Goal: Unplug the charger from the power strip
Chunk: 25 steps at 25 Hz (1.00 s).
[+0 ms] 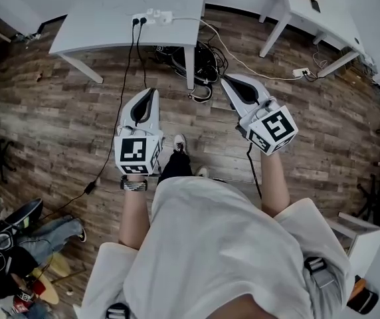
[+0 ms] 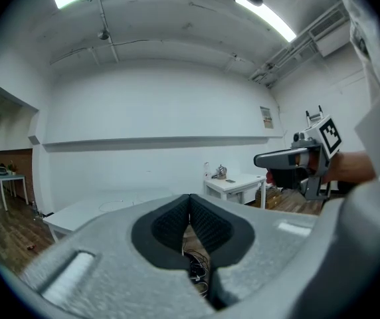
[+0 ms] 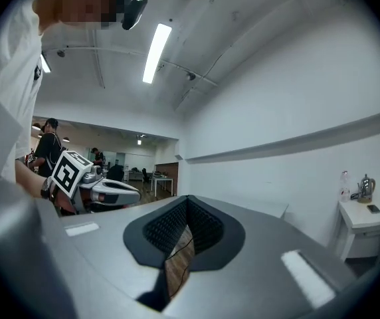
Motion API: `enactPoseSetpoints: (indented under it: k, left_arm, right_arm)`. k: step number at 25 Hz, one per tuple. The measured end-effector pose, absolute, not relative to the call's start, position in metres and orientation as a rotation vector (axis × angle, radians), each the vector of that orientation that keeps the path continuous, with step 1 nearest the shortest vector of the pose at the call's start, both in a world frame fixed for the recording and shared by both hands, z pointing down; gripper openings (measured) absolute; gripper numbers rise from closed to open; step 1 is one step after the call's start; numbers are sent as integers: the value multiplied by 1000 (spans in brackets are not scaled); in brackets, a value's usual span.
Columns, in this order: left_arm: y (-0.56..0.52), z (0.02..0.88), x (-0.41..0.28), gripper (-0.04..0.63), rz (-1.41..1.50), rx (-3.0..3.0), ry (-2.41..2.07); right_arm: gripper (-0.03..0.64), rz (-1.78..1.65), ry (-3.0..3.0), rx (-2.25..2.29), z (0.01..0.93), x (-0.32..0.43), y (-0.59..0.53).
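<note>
My left claw (image 1: 153, 93) and right claw (image 1: 226, 80) are both closed and empty, held side by side above the wooden floor (image 1: 57, 125). Beyond them, at the white tabletop's (image 1: 103, 12) near edge, the power strip (image 1: 157, 16) lies with the black charger (image 1: 136, 22) plugged into its left end.
</note>
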State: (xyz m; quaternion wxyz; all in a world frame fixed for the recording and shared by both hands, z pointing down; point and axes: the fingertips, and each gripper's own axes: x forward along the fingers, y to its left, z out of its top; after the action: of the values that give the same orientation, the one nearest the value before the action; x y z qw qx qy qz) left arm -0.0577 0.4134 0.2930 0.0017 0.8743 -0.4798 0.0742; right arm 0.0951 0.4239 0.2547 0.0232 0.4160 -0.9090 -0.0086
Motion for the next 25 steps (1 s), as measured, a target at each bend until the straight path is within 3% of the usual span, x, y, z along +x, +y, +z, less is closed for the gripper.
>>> enactPoseSetpoints:
  k: [8,25]
  left_arm:
    - [346,319,-66,5,189,2671,-1524]
    - [120,342,-116,5,239,2659,-1519]
  right_arm:
    - [2,94,-2820,1348,271,97,364]
    - [2,241,-2849,1451,266,70,128]
